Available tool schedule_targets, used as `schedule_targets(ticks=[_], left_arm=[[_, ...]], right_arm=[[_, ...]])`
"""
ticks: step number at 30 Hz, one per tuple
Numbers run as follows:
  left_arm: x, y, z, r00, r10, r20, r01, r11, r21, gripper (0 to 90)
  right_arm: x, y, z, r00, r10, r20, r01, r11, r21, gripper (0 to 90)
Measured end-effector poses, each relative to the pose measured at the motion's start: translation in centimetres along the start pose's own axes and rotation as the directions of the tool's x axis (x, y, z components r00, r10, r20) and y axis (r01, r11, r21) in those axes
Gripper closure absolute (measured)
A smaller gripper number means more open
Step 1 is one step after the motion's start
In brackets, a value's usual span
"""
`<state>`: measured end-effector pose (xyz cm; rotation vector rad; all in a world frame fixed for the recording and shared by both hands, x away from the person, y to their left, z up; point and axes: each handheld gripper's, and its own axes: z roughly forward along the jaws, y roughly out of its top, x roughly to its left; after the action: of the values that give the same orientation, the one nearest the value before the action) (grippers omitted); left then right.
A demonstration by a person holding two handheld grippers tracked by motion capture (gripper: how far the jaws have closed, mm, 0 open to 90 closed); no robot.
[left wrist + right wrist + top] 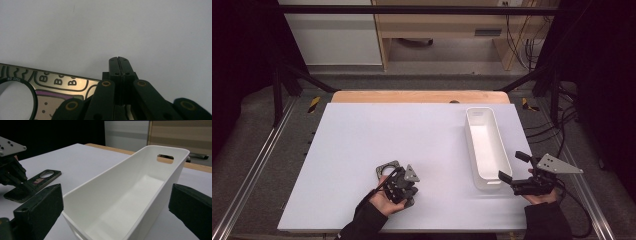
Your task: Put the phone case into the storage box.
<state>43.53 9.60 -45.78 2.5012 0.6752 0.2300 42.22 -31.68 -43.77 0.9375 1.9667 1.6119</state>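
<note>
Table (362,150), white-topped, dark surroundings.

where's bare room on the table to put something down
The wide white stretch of table left of the white bin and beyond the left gripper is bare. The bin's inside is empty too. It is crowded near the front: the flat phone case lies by the left gripper, and the right gripper sits at the bin's near end.

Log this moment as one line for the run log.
left claw: shut, over flat printed card | right claw: open, at near end of white bin | bin: empty
</note>
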Motion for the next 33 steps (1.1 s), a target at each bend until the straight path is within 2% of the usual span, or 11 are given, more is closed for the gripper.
schedule_targets(ticks=[19, 33], left_arm=[[0.3, -2.4, -2.0, 0.9999, 0.015, -0.001, -0.015, 0.9977, 0.066, 89.4], [1.3, -4.8, -3.7, 0.9997, -0.011, -0.023, 0.013, 0.9958, 0.09, 89.4]], right_arm=[[0.0, 0.0, 0.0, 1.0, -0.001, 0.001, 0.001, 1.0, -0.003, 0.2], [0.0, 0.0, -0.1, 1.0, -0.001, 0.001, 0.001, 1.0, -0.003, 0.2]])
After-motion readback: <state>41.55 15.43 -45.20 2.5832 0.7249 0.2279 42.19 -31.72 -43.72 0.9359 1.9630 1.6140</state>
